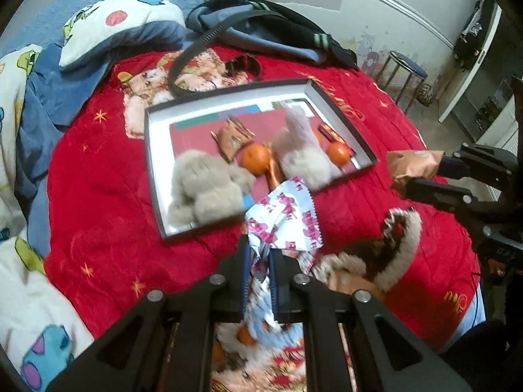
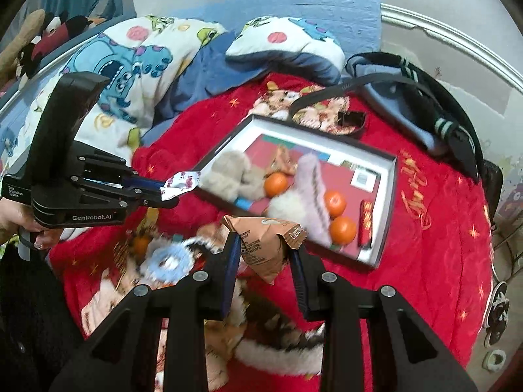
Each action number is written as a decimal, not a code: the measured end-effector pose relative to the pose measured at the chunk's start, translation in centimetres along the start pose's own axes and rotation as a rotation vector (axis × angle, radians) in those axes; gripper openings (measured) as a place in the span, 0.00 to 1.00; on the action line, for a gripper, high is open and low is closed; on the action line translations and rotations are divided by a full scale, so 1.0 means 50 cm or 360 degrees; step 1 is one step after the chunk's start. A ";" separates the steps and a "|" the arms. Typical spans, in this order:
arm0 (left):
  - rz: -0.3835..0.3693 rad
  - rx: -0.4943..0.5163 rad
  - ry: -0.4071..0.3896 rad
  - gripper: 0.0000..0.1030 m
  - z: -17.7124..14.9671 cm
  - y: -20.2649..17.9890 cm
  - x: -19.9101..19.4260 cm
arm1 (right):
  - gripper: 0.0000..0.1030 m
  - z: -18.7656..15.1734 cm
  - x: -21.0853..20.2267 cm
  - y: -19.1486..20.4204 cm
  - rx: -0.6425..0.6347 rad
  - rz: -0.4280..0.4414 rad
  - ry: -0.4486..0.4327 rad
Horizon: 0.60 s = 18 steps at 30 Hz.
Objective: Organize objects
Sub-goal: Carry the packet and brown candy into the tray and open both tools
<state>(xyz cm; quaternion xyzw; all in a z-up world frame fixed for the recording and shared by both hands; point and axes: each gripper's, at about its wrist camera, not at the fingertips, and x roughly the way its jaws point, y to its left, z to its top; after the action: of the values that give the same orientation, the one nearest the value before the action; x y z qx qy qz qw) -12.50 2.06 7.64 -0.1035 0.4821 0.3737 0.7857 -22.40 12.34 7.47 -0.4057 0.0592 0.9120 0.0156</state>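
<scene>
The left gripper (image 1: 260,261) has its fingers clamped on a crinkled white wrapper (image 1: 284,215) with pink print, held above the red bed (image 1: 108,196) near the box (image 1: 157,163). The right gripper (image 2: 266,251) has its fingers narrowed on a brown snack packet (image 2: 264,241) with dark print, just before the box, which holds plush toys (image 2: 228,173) and oranges (image 2: 342,230).

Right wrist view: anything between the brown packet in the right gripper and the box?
Only bare red blanket lies between the brown packet, clamped in the right gripper, and the box; the right wrist view shows it.
</scene>
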 end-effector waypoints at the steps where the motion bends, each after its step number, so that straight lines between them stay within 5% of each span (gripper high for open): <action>1: 0.0006 -0.0002 -0.0004 0.10 0.008 0.004 0.003 | 0.28 0.009 0.003 -0.007 -0.0001 -0.0008 -0.0006; 18: 0.0092 -0.0001 -0.0036 0.10 0.146 0.066 0.108 | 0.28 0.115 0.097 -0.127 0.0096 -0.0093 -0.0075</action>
<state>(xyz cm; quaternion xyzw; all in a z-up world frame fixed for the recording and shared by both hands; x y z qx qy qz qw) -8.43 10.82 7.53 -0.0856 0.4758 0.3977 0.7798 -29.39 19.23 7.09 -0.3848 0.0743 0.9183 0.0557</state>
